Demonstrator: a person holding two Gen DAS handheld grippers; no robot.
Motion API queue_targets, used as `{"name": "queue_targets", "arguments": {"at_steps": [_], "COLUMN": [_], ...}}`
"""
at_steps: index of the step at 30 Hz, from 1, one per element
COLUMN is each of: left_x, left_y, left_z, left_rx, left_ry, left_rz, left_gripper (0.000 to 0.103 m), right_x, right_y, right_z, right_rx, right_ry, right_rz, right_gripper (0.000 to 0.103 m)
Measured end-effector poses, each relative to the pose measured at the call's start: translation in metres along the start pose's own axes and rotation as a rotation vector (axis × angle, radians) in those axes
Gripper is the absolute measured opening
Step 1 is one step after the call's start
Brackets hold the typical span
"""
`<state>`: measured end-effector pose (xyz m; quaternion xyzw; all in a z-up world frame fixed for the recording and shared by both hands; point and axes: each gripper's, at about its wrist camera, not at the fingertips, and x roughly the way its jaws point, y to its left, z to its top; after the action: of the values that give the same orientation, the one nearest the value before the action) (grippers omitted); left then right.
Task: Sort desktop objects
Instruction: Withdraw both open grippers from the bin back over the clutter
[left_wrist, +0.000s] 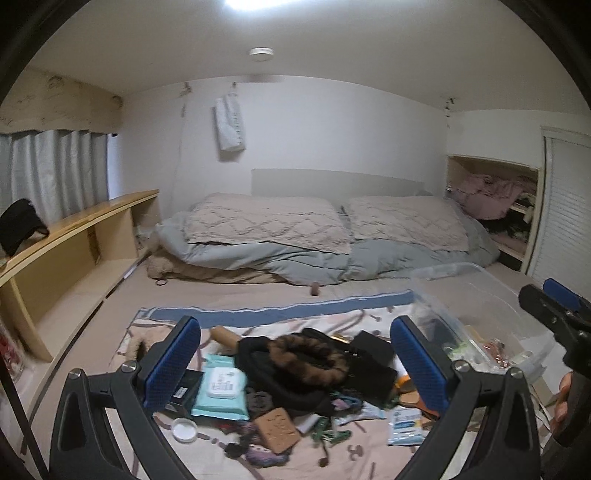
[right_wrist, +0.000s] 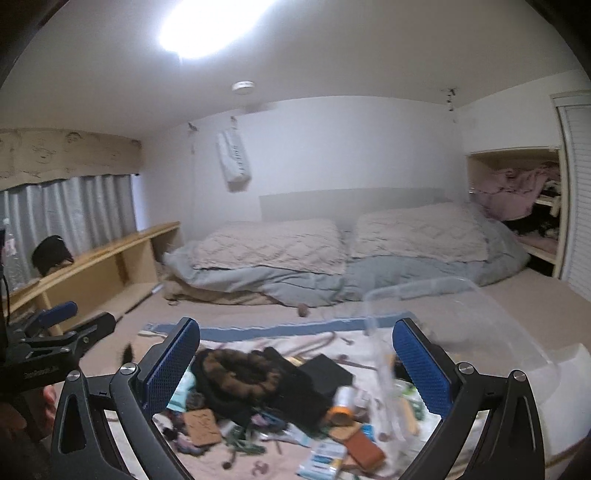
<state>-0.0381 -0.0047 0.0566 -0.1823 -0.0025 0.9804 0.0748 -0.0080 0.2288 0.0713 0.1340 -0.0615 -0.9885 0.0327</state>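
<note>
A pile of small objects lies on a patterned cloth (left_wrist: 258, 314) spread on the bed. In it are a black garment with a brown fur trim (left_wrist: 306, 358), a teal wet-wipes pack (left_wrist: 223, 391), a brown patterned block (left_wrist: 277, 428), a white lid (left_wrist: 183, 430) and a black box (right_wrist: 325, 376). An orange-and-white tube (right_wrist: 341, 404) shows in the right wrist view. A clear plastic bin (left_wrist: 476, 314) stands to the right of the pile. My left gripper (left_wrist: 295, 365) hangs open above the pile, holding nothing. My right gripper (right_wrist: 295, 369) is open too, beside the bin (right_wrist: 443, 325).
Two pillows (left_wrist: 266, 225) and a grey duvet (left_wrist: 295, 258) lie at the far end of the bed. A wooden shelf unit (left_wrist: 74, 236) runs along the left, with a black cap (left_wrist: 18, 225) on top. An open closet (left_wrist: 495, 206) sits at the back right.
</note>
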Motion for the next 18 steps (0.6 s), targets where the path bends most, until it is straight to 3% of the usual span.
{"name": "queue_targets", "arguments": {"at_steps": [6,9,18], "left_x": [0.017,0.028,0.058], "left_y": [0.031,0.041,0.034], "left_z": [-0.008,-0.006,-0.008], "left_rx": [-0.033,-0.087,-0.090], "left_ry": [-0.037,-0.035,-0.019], "left_rz": [0.057,0.049,0.040], "left_gripper": [0.103,0.103,0.103], "right_x": [0.025,0.040,0.073], "right_y": [0.014,0.017,0.026], "right_z": [-0.005,-0.006,-0.020], "right_rx": [-0.003,-0.014,-0.110], "right_ry": [0.005,0.010,0.064], "right_rz": [0.068,0.072,0.075], "right_gripper": [0.103,0.103,0.103]}}
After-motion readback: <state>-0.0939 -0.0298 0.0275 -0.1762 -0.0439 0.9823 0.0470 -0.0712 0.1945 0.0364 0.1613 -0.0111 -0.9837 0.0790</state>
